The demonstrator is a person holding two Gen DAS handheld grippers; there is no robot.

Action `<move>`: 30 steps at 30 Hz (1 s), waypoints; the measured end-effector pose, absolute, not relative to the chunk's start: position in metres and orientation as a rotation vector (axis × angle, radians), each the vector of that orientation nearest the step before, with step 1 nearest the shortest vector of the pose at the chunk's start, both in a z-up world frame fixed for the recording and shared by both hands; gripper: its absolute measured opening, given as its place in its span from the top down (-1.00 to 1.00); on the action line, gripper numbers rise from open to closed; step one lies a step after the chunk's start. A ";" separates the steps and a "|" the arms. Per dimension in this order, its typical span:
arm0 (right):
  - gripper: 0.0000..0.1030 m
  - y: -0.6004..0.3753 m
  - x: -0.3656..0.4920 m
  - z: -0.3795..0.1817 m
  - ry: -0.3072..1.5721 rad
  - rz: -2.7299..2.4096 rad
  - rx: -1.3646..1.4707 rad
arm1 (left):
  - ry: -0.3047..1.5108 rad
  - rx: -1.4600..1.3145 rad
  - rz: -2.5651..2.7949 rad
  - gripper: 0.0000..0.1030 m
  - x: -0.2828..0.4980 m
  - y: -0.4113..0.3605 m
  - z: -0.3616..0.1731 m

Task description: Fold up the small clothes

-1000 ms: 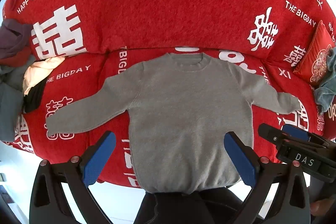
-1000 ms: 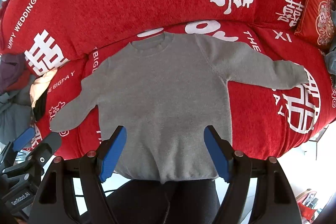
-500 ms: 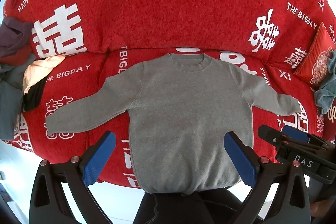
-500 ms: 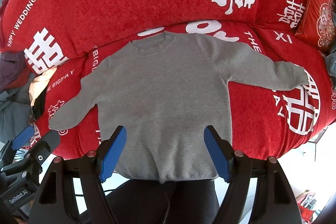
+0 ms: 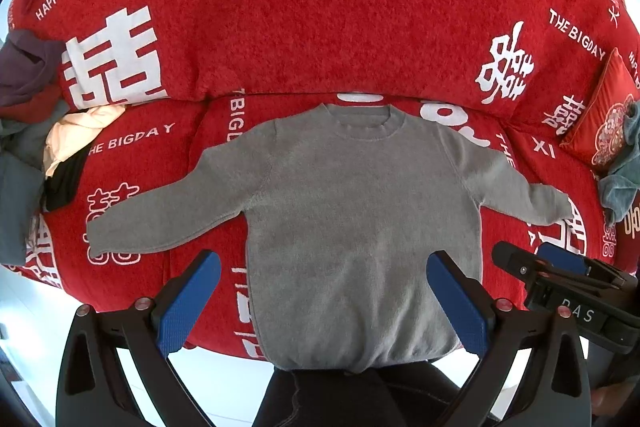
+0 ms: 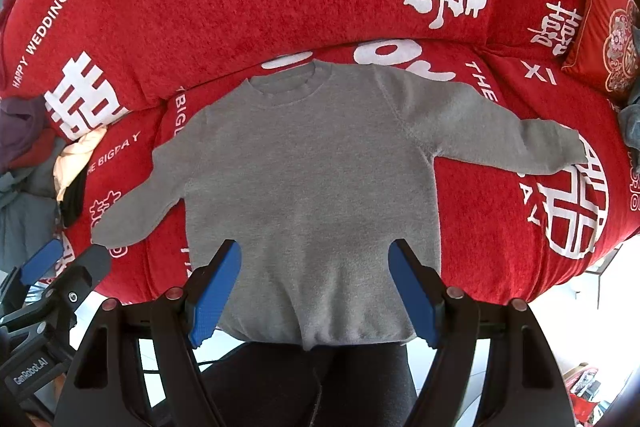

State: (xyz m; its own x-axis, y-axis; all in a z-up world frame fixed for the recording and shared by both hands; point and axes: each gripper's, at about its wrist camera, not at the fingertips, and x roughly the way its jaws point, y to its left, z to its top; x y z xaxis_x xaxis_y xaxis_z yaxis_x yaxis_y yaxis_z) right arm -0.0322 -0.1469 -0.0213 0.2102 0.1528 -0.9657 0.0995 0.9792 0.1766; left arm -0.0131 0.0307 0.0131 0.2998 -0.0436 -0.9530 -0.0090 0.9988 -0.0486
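A small grey sweater [image 5: 360, 227] lies flat, front up, on the red sofa seat, collar to the back, both sleeves spread out sideways; it also shows in the right wrist view [image 6: 308, 187]. Its hem hangs at the seat's front edge. My left gripper [image 5: 324, 303] is open and empty, held above the hem area. My right gripper [image 6: 316, 291] is open and empty, also above the lower part of the sweater. The right gripper shows at the right of the left wrist view [image 5: 568, 287], the left gripper at the left of the right wrist view [image 6: 48, 287].
The sofa [image 5: 320, 27] has a red cover with white lettering. A pile of other clothes [image 5: 28, 131] lies at its left end. A red cushion [image 5: 600, 115] and a blue-grey cloth [image 5: 624, 171] sit at the right. Dark-trousered legs [image 5: 340, 399] are below the seat edge.
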 end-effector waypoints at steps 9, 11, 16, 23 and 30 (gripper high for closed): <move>-0.53 -0.146 -0.032 -0.020 1.360 0.032 0.214 | 1.267 -0.047 -0.025 -1.00 -0.013 0.031 0.013; -0.53 -0.146 -0.032 -0.020 1.361 0.031 0.214 | 1.266 -0.049 -0.024 -1.00 -0.014 0.031 0.012; -0.53 -0.147 -0.034 -0.021 1.360 0.027 0.214 | 1.266 -0.050 -0.024 -1.00 -0.013 0.031 0.012; -0.53 -0.148 -0.035 -0.020 1.359 0.029 0.212 | 1.267 -0.049 -0.024 -1.00 -0.013 0.031 0.012; -0.53 -0.148 -0.037 -0.020 1.355 0.031 0.213 | 1.273 -0.057 -0.025 -1.00 -0.016 0.029 0.010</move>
State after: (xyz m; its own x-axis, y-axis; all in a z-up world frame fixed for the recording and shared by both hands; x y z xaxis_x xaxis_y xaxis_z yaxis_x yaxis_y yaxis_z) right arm -0.0375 -0.1478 -0.0201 0.2164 0.1456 -0.9654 0.1010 0.9802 0.1705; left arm -0.0162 0.0291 0.0104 0.2934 -0.0501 -0.9547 -0.0129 0.9983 -0.0564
